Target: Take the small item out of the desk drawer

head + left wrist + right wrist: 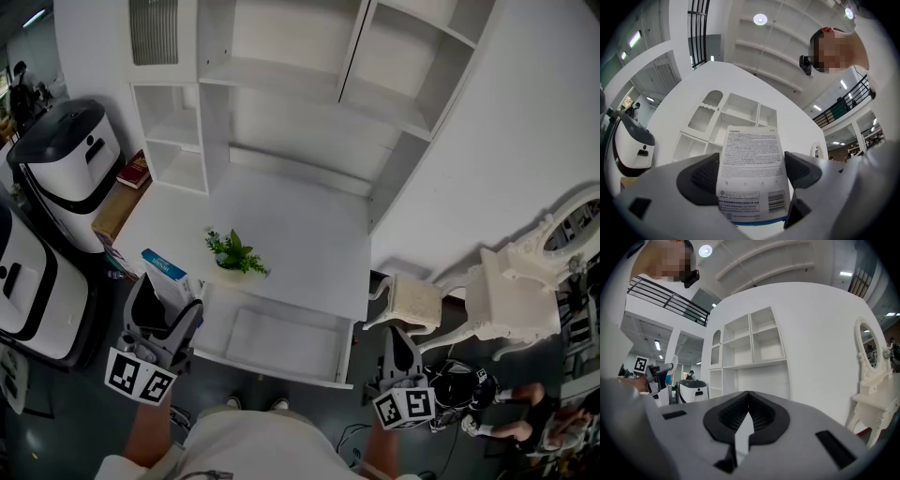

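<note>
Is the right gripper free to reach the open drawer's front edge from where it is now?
Probably yes. The right gripper, shut and empty, sits just beside the right front corner of the drawer with nothing between them. The white chair stands further right, clear of that path.

White wall (525,112) rises behind open white shelving (281,75) on the surface's (281,216) back edge. An ornate white dressing table (506,281) stands past its right edge. Dark floor (66,412); round ceiling lamp (760,19) lit.
</note>
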The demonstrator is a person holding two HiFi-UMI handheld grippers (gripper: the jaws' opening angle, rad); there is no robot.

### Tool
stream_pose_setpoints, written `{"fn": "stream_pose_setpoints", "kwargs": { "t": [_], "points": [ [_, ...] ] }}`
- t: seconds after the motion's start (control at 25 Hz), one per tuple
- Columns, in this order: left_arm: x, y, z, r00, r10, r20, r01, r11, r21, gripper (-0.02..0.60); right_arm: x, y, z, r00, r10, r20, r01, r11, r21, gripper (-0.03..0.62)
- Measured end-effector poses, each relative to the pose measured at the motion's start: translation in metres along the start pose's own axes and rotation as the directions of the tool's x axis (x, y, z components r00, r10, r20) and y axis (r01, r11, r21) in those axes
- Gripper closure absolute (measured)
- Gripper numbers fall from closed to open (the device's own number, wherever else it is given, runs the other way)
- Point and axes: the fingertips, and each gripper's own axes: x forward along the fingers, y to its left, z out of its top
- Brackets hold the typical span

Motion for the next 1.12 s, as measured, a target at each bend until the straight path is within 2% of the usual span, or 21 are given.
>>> {"fn": "stream_pose_setpoints", "kwargs": {
  "t": [1.12],
  "points": [
    [-0.038,-0.012,0.012,0.998,-0.06,-0.006,0.06,0.998,-0.015,0.141,-0.057,0.035,-0.007,0.999,-0.041,-0.015,0.04,0.999,-0.019,0.585]
  ]
}}
